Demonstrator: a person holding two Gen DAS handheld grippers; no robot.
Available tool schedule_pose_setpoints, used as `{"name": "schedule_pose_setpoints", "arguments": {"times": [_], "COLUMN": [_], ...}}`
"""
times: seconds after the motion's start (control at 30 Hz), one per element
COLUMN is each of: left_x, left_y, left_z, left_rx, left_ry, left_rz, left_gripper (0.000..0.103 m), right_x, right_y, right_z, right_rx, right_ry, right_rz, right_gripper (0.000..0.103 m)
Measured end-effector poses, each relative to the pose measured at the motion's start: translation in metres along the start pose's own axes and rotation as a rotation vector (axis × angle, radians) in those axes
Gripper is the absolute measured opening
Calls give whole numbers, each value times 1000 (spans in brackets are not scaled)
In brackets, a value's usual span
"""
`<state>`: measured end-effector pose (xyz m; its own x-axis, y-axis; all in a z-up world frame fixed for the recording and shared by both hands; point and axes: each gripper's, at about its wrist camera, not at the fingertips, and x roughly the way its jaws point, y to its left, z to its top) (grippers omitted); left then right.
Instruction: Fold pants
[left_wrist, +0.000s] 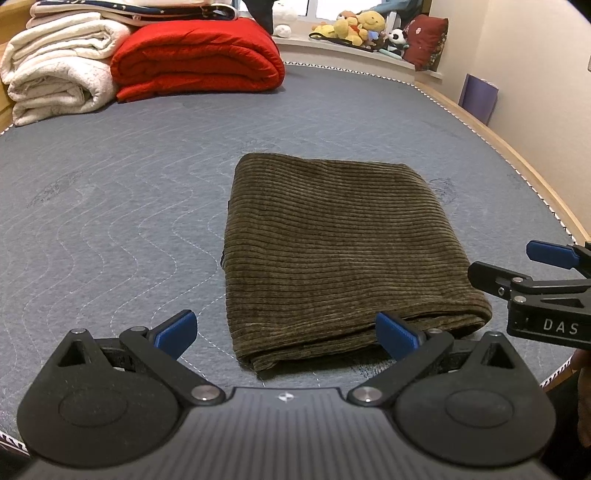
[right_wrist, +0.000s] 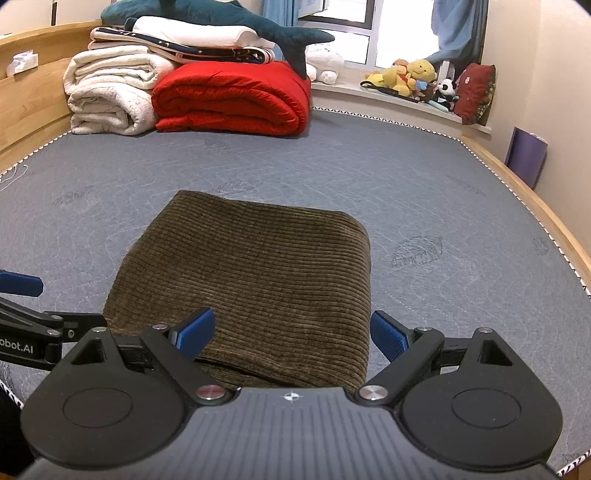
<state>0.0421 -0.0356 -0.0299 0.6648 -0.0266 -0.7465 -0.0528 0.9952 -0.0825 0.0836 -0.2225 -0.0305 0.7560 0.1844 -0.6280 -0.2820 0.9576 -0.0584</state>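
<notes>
Item: corduroy pants (left_wrist: 332, 254), olive-brown, lying as a compact rectangular bundle on the mattress (left_wrist: 110, 206), nearer its front edge, roughly mid-width.
Fold status: looks done or nearly so; several layers show at the near edge, top face flat, no legs trailing.
L gripper (left_wrist: 286, 334): fingers wide apart, empty, hovering just short of the bundle's near-left corner.
R gripper (right_wrist: 291, 334): fingers also apart, nothing held; near-right part of the bundle sits between them, contact can't be told.
Handling (est.): thick ribbed cloth, soft, moderate weight, grippy not slick, not fragile. Stack will sag and splay if lifted by one layer only.
Where to grip (est.): the rounded folded edge on the right side, all layers pinched together, one gripper per corner.
Bed: grey quilted mattress, wavy stitching, wooden frame (right_wrist: 517, 177).
Room: red quilt (right_wrist: 232, 99) and cream blankets (right_wrist: 110, 96) stacked at far end, shark plush (right_wrist: 229, 18) on top; stuffed toys (right_wrist: 410, 77) on window ledge.
</notes>
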Motion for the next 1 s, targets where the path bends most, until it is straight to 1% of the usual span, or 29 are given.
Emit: {"name": "schedule_pose_setpoints", "arguments": {"times": [1.0], "left_x": [-2], "left_y": [1], "left_z": [1], "left_rx": [19], "left_ry": [-8], "left_rz": [-17], "left_gripper": [103], "right_x": [1], "right_y": [0], "right_z": [-1], "right_rx": [-6], "right_ry": [1], "right_rz": [0], "right_gripper": [92]}}
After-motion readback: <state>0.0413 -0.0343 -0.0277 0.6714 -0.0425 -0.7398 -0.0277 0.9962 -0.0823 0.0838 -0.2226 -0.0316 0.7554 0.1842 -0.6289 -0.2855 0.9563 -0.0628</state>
